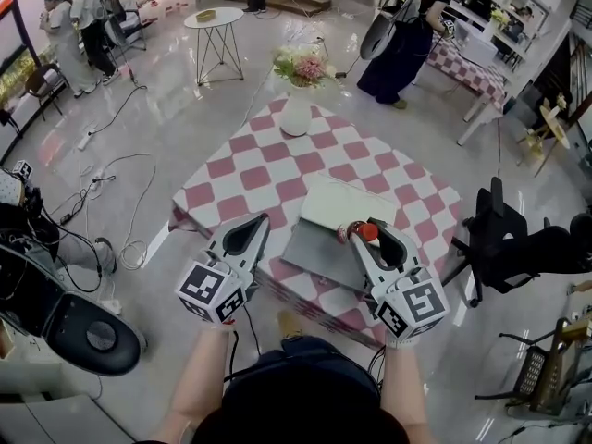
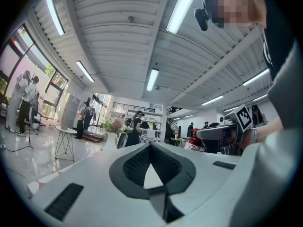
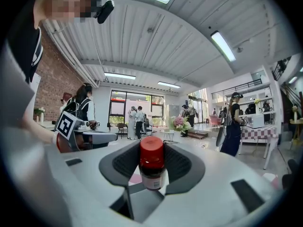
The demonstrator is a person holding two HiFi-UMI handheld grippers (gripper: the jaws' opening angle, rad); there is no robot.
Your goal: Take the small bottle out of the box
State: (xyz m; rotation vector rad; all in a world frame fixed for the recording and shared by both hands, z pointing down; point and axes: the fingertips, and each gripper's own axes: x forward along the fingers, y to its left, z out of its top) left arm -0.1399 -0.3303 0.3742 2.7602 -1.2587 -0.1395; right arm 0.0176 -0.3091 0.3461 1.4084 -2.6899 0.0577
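Your right gripper [image 1: 372, 231] is clamped on the small bottle [image 3: 152, 164], which stands upright between the pads, red cap up. In the head view the bottle shows over the right edge of the open grey box [image 1: 314, 252] on the checked table [image 1: 245, 169]. Your left gripper [image 1: 261, 222] is closed and empty.

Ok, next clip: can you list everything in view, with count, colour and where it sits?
table: one, pink-and-white check cloth, centre
box: one, grey with white lid, on the table's near side
small bottle: one, dark with red cap, out of the box, between the right gripper's jaws
vase: one, white, holding pink flowers, at the table's far corner
side table: one, white, round, on the floor beyond
people: at least three, in the background
left gripper: white, jaws together, empty, near the table's left edge
right gripper: white, shut on the small bottle, above the box
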